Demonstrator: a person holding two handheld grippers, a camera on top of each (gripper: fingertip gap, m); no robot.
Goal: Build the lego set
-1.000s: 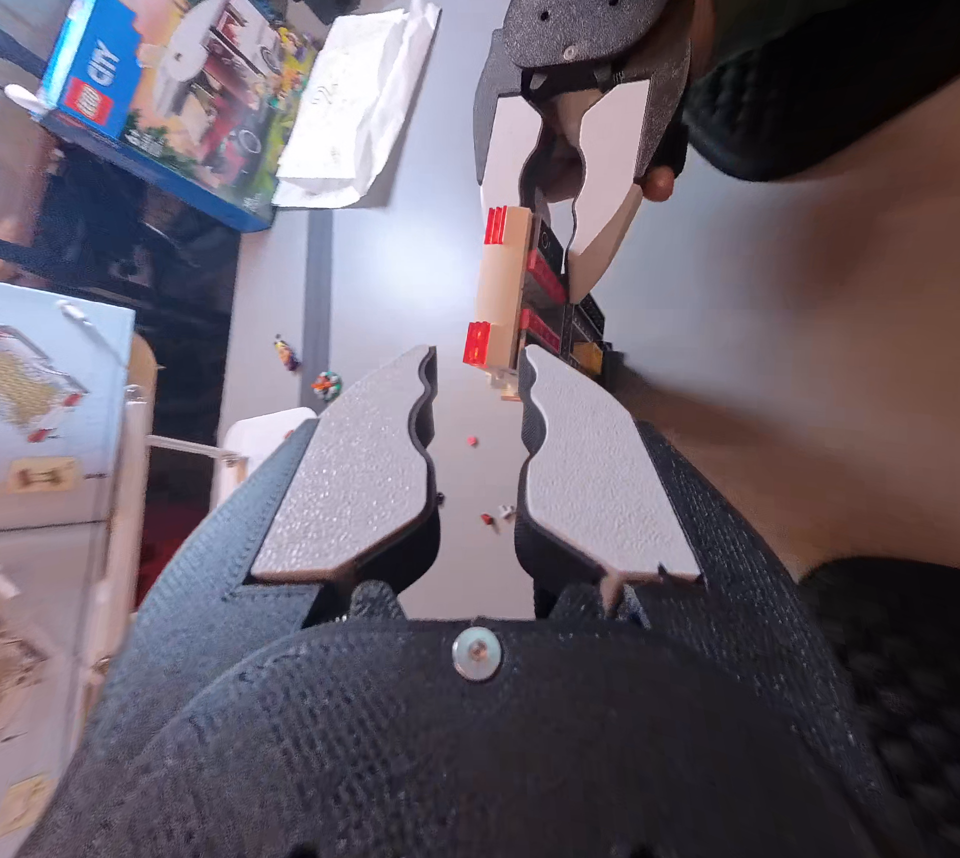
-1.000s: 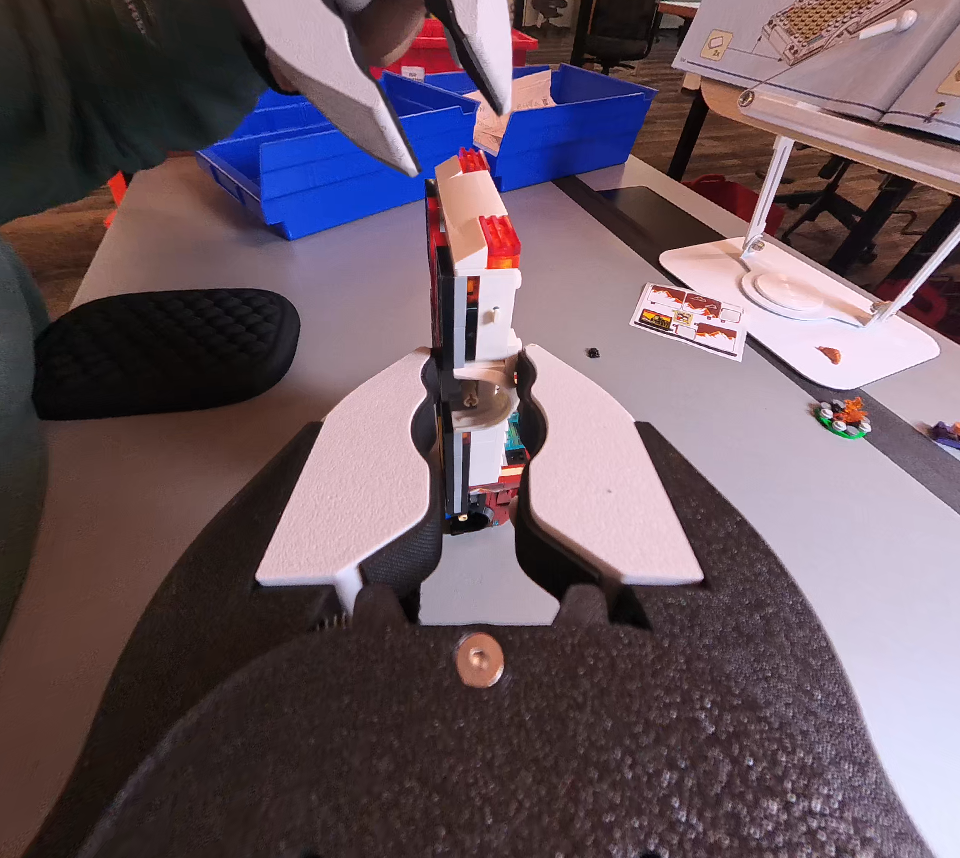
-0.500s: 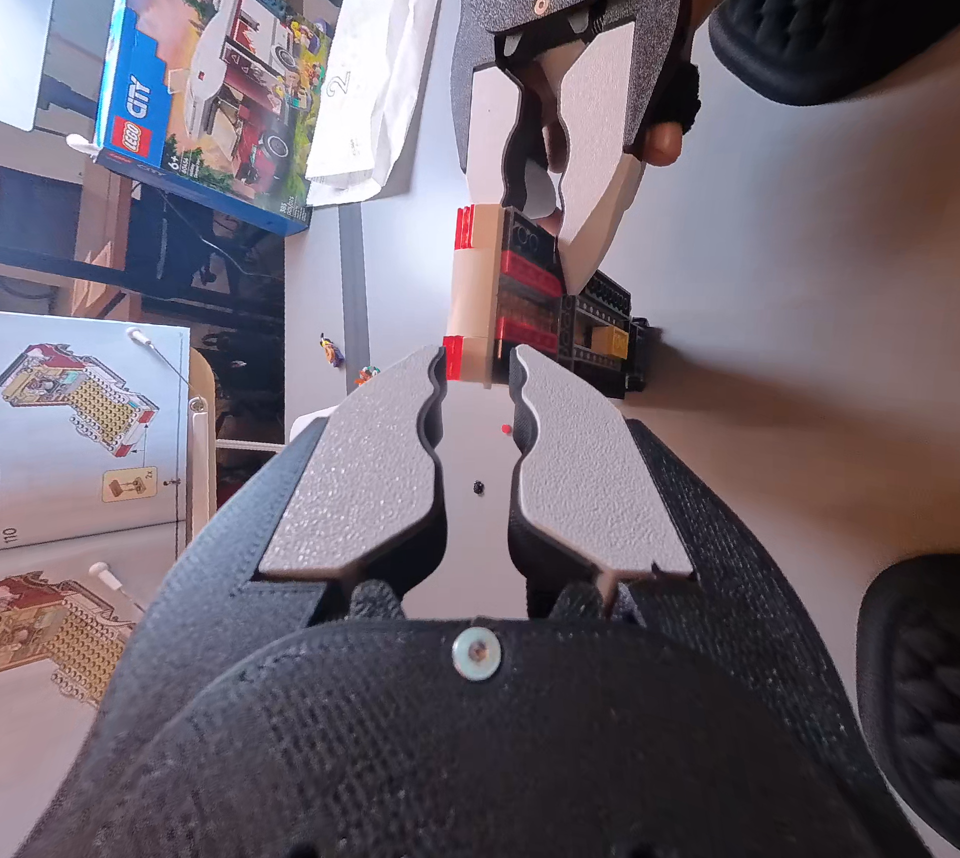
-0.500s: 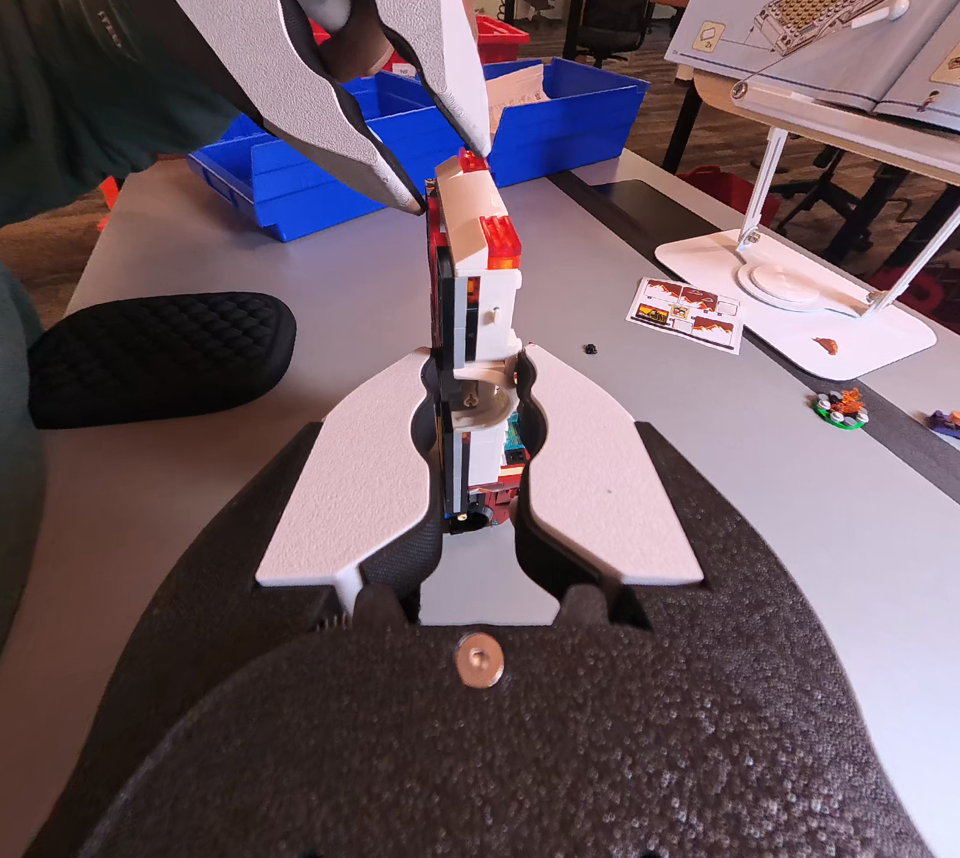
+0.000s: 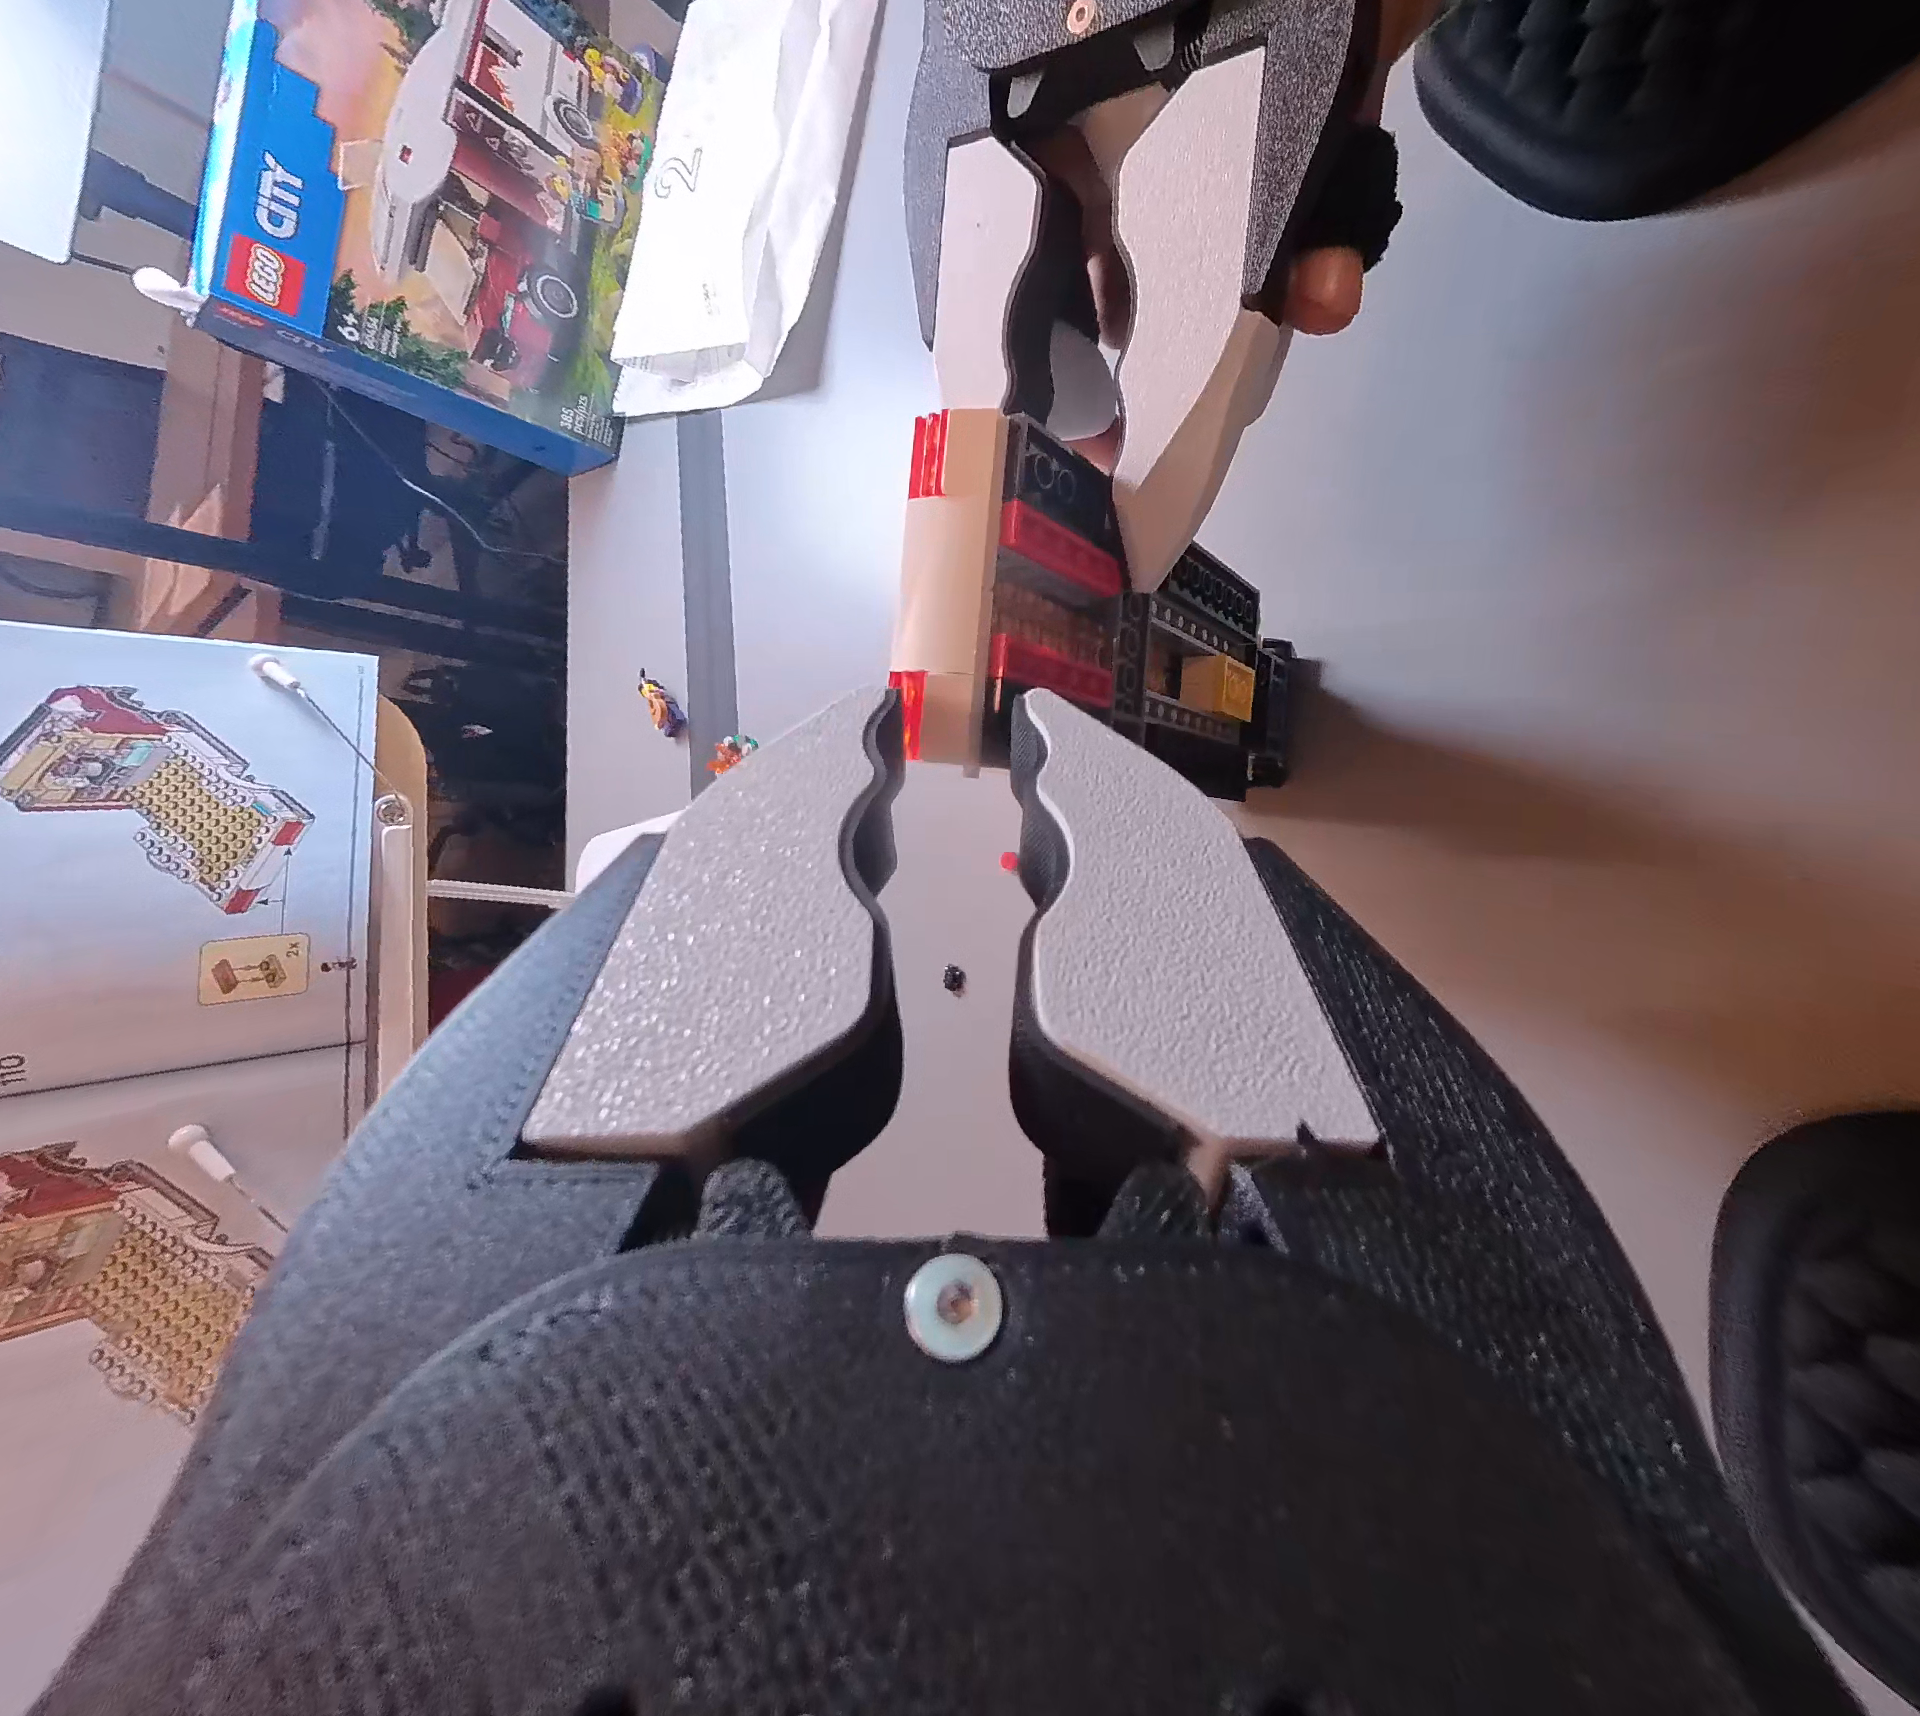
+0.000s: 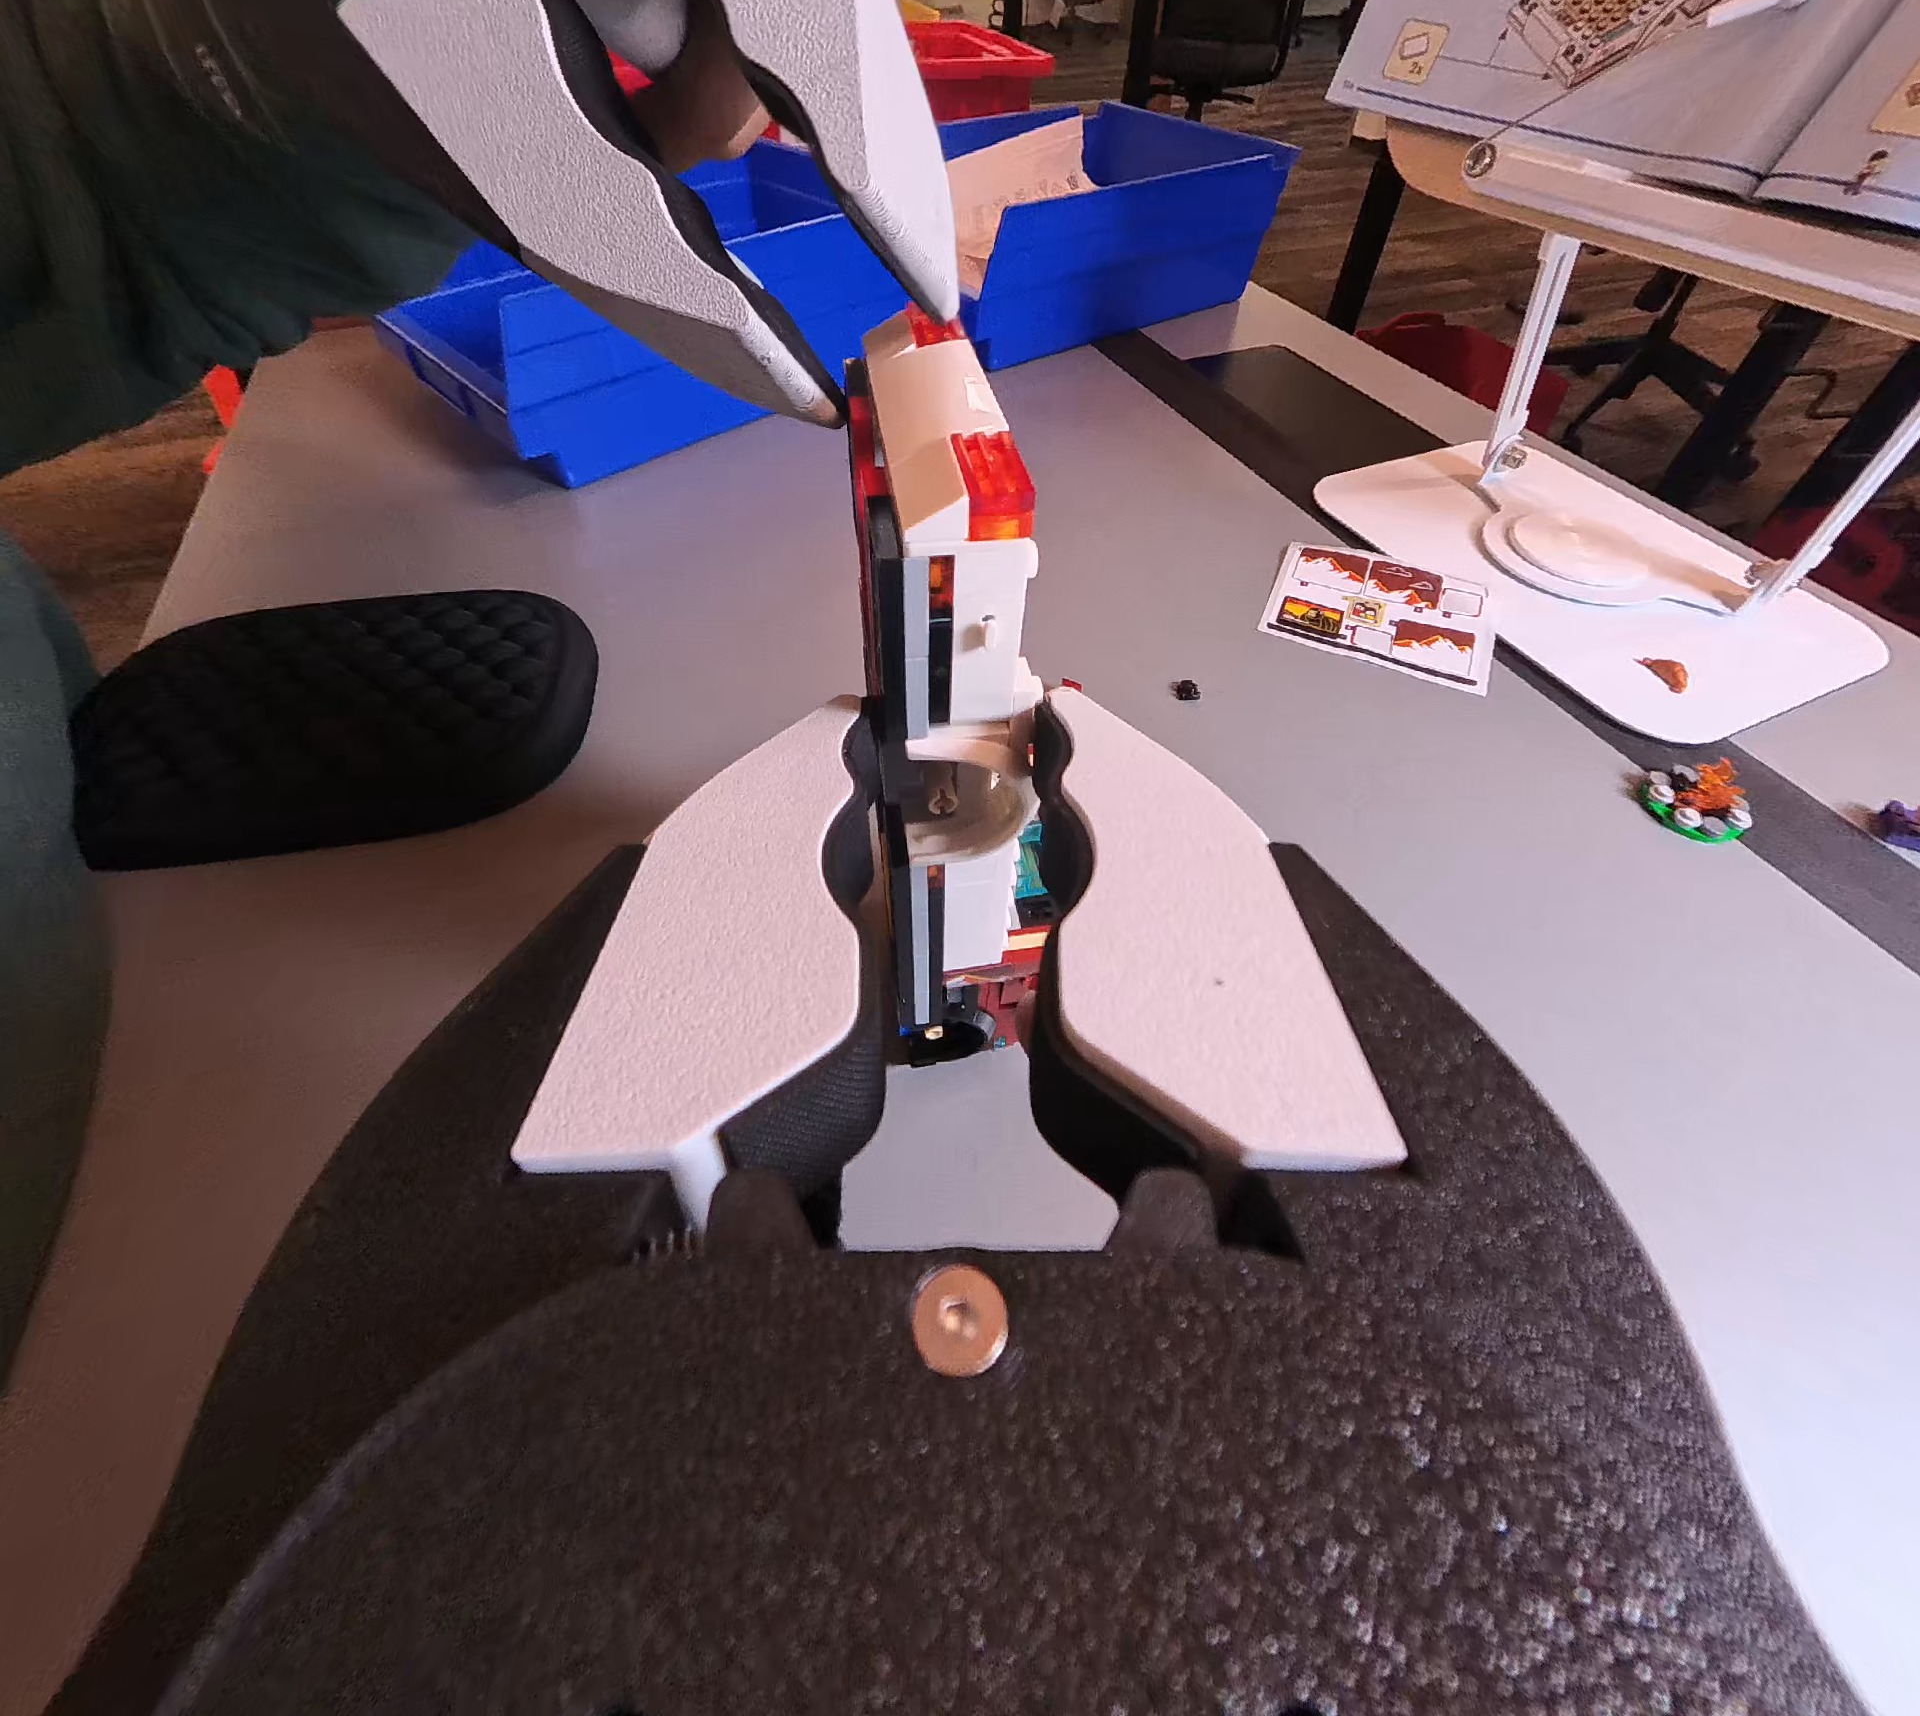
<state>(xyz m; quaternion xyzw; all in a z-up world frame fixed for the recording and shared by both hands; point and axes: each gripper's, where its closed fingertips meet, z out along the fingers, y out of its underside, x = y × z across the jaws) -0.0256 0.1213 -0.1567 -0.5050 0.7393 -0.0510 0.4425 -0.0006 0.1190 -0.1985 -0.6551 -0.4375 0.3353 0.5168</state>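
The right hand-held gripper (image 6: pixel 956 835) is pinching the tall white, red and black brick model (image 6: pixel 951 586) between its white fingers, holding it up on end over the grey worktop (image 6: pixel 1455 991). The left hand-held gripper (image 6: pixel 899 367) is reaching down to the model's top end. Its fingers are spread a little, and their tips are sitting on both sides of the top, by the clear red bricks. A blue plastic bin (image 6: pixel 1122 253) and a small sticker sheet (image 6: pixel 1377 617) are lying on the worktop behind.
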